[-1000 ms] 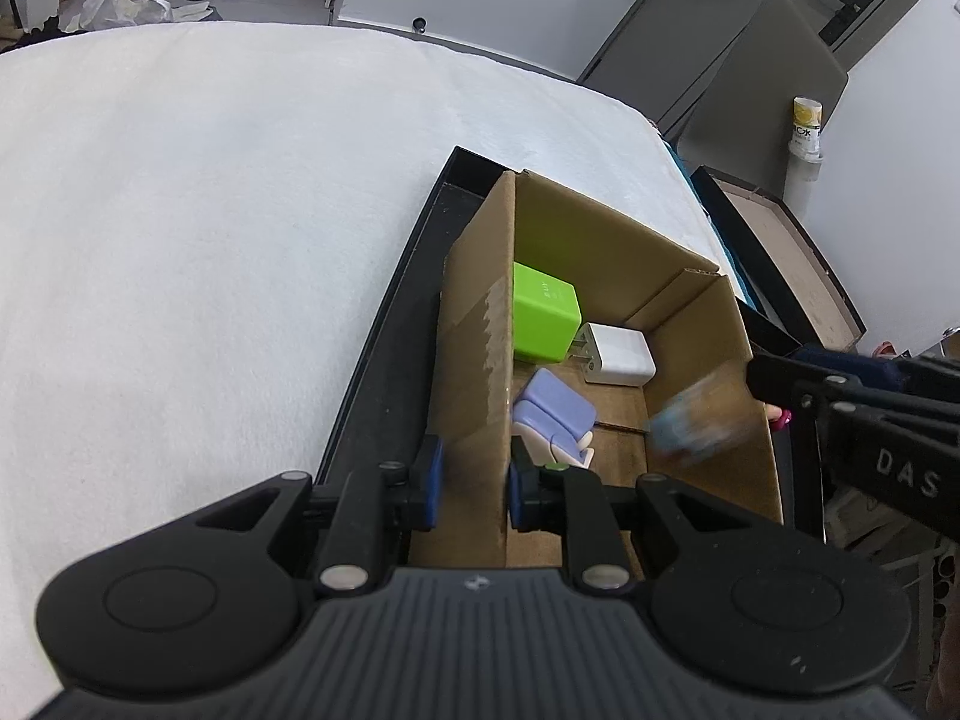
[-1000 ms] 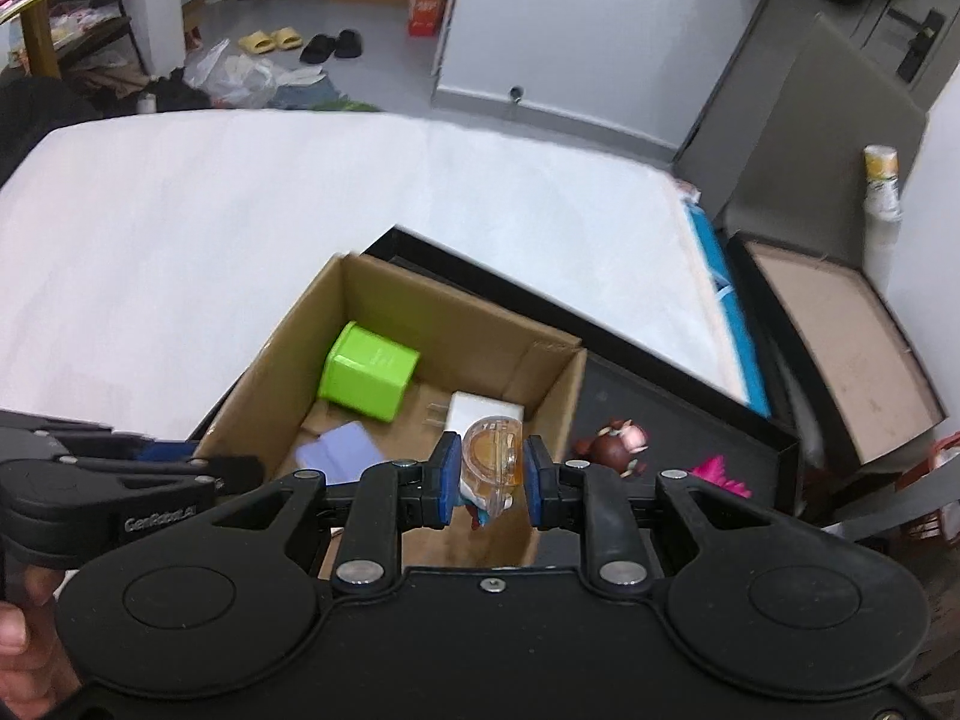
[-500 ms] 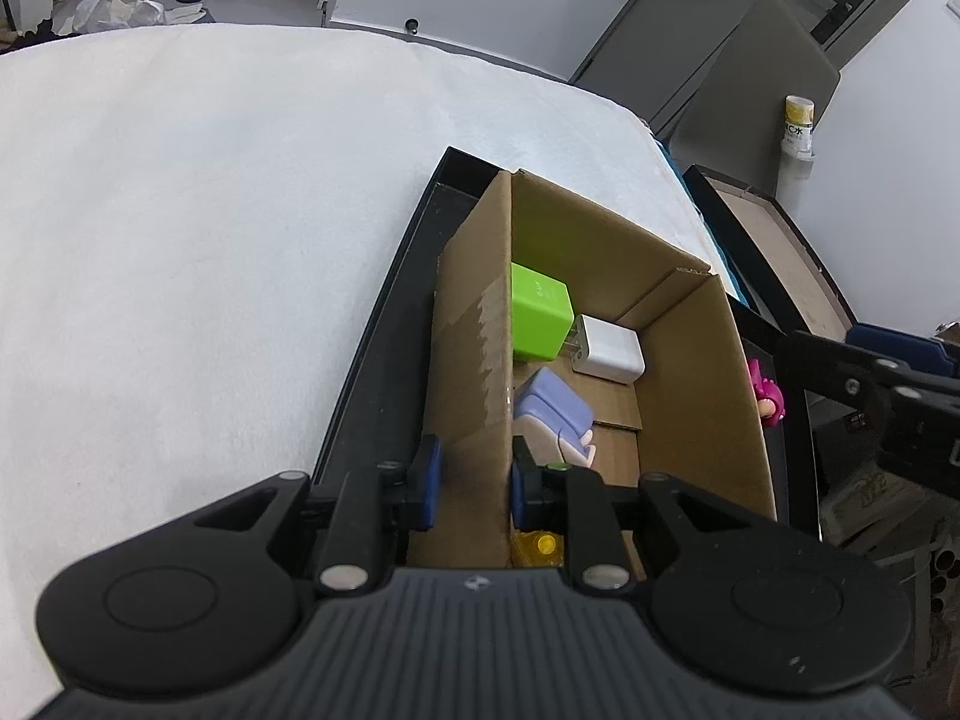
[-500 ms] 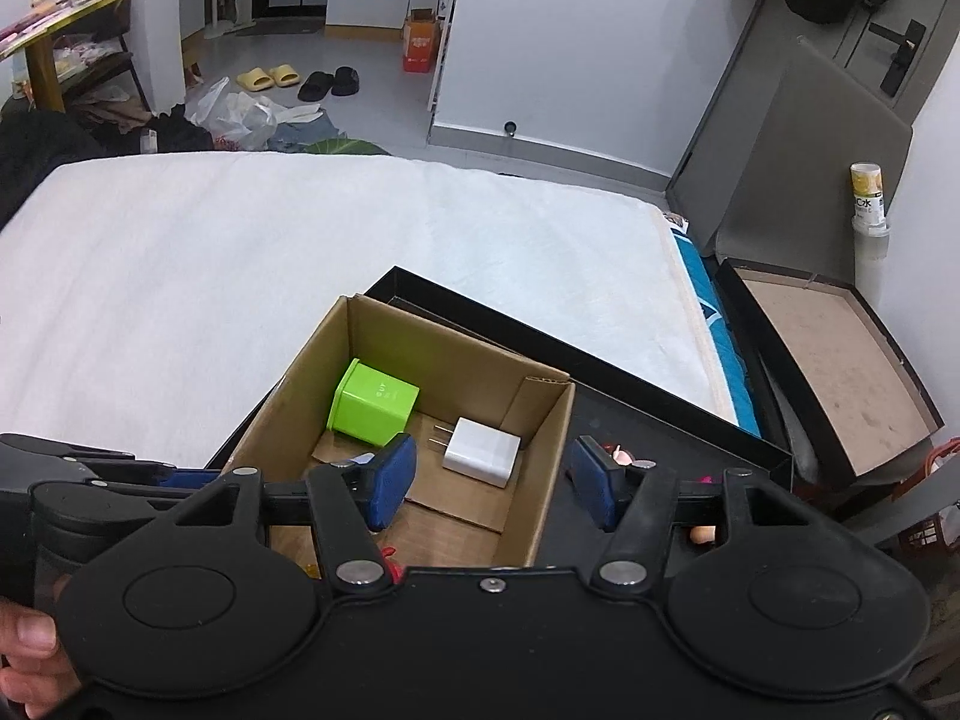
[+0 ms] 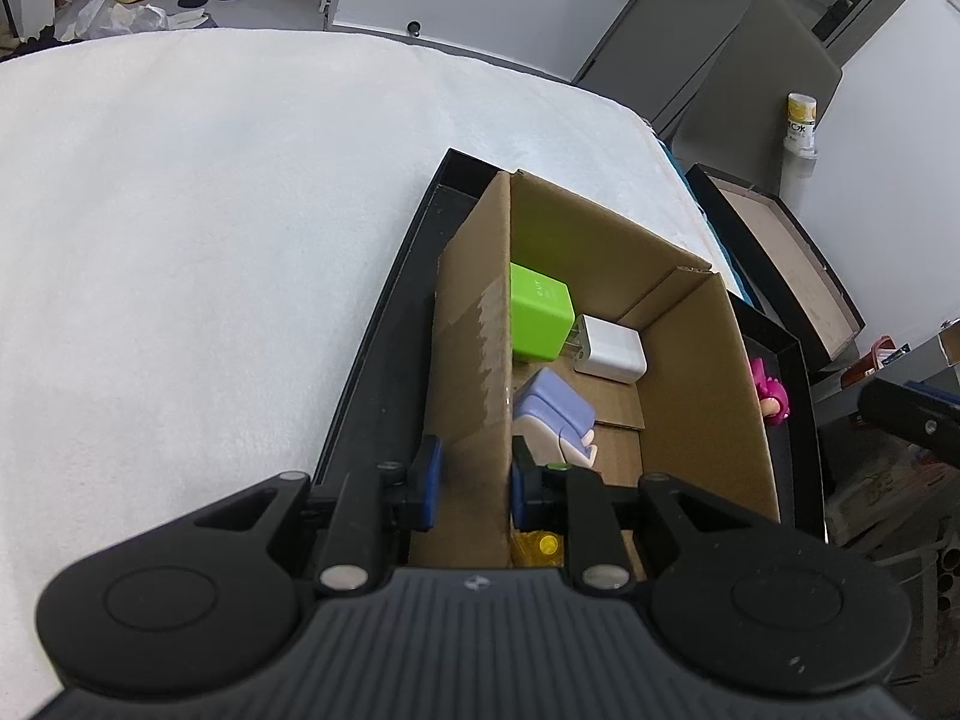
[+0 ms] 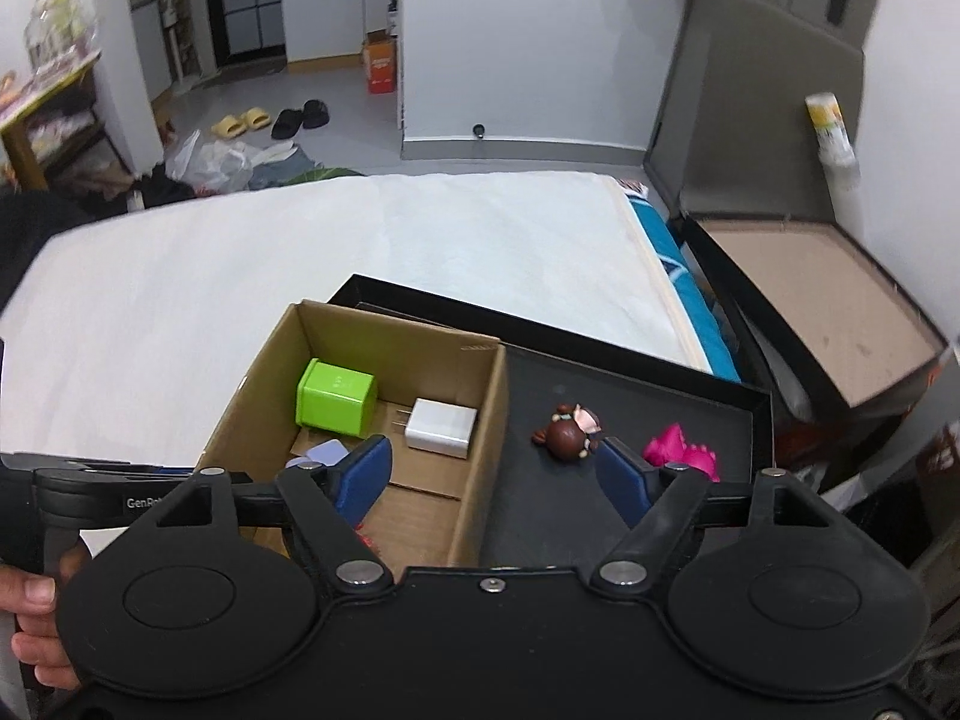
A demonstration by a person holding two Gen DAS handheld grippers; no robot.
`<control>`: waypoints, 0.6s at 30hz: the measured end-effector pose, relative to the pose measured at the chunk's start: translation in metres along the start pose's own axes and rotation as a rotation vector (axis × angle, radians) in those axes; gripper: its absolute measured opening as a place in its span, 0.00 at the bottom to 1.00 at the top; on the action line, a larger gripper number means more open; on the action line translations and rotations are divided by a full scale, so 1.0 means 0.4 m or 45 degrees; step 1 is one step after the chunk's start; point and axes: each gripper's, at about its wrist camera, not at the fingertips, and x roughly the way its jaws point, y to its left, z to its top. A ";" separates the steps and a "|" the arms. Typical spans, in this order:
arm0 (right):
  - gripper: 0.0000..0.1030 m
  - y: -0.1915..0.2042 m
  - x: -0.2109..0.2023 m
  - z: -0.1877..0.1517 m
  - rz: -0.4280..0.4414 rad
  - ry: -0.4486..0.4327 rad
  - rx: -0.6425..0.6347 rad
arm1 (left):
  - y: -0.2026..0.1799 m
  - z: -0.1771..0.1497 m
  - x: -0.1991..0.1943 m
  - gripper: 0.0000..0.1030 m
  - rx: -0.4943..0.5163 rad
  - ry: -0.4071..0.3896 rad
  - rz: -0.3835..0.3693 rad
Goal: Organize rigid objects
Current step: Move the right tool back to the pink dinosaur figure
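Note:
My left gripper (image 5: 473,480) is shut on the left wall of the cardboard box (image 5: 474,360), one finger on each side of it. The box (image 6: 480,414) holds a green cube (image 5: 537,321), a white charger (image 5: 611,348), a purple case (image 5: 555,411) and a yellow clear piece (image 5: 540,547) near my fingers. My right gripper (image 6: 495,477) is open and empty above the box's right wall. A brown figurine (image 6: 567,432) and a pink toy (image 6: 684,450) lie on the black tray (image 6: 660,387) to the right of the box.
The tray and box sit on a white mattress (image 5: 210,210). A second black-rimmed tray (image 6: 822,288) stands on the floor at the right beside a grey panel (image 6: 762,108). The left gripper's handle and a hand (image 6: 36,618) show at the left of the right wrist view.
My right gripper opened, let go of the yellow clear piece into the box, and moved up and to the right. The left gripper kept its hold on the box wall.

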 end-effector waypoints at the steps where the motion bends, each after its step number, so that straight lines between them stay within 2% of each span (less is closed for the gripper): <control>1: 0.74 -0.014 0.000 -0.005 0.007 0.001 0.018 | -0.001 -0.001 0.000 0.20 0.001 -0.001 0.003; 18: 0.74 -0.248 0.050 -0.142 0.075 -0.056 0.335 | -0.020 -0.001 -0.001 0.19 -0.004 -0.022 0.068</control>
